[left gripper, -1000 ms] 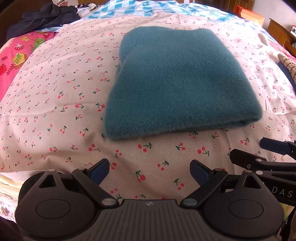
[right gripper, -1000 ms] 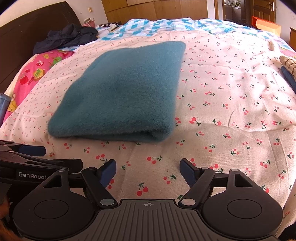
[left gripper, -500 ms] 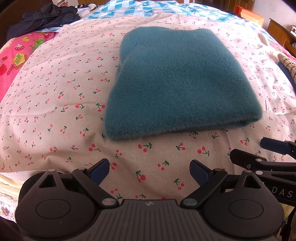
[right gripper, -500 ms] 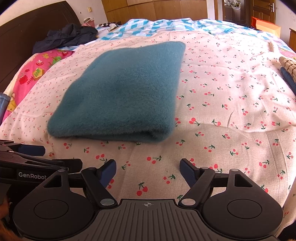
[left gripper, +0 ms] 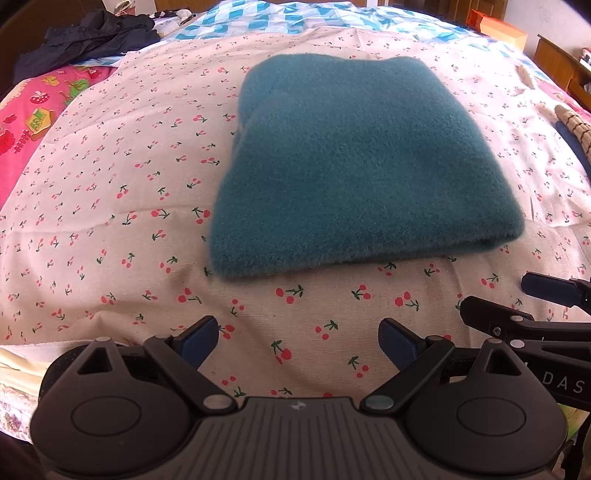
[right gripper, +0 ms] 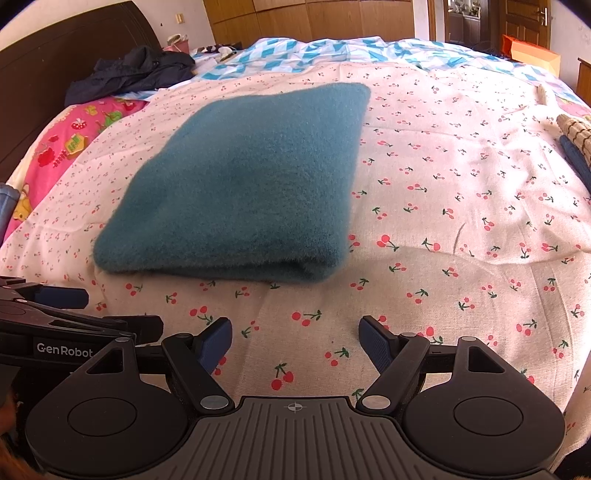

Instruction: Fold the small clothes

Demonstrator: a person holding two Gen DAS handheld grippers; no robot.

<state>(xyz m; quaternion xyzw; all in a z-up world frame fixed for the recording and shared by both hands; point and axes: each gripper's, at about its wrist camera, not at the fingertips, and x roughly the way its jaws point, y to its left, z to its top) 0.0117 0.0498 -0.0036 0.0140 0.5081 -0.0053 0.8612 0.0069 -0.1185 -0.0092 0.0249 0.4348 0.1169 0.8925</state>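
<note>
Bedroom, bed with cherry-print sheet (left gripper: 110, 206). Teal fleece garment (left gripper: 354, 166) lies folded mid-bed, well ahead of both tongs. Left tongs (left gripper: 297, 338) and right tongs (right gripper: 295, 341) wide open, empty. If folding again: pinch near-edge corners together, lift evenly.

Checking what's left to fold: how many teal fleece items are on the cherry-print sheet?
1: the teal fleece item, already folded, lies mid-sheet beyond both open claws; nothing else teal shows.

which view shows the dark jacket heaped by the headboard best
The right wrist view: the dark jacket lies whole beside the dark wooden headboard. The left wrist view catches it only squeezed into the top-left corner.
</note>
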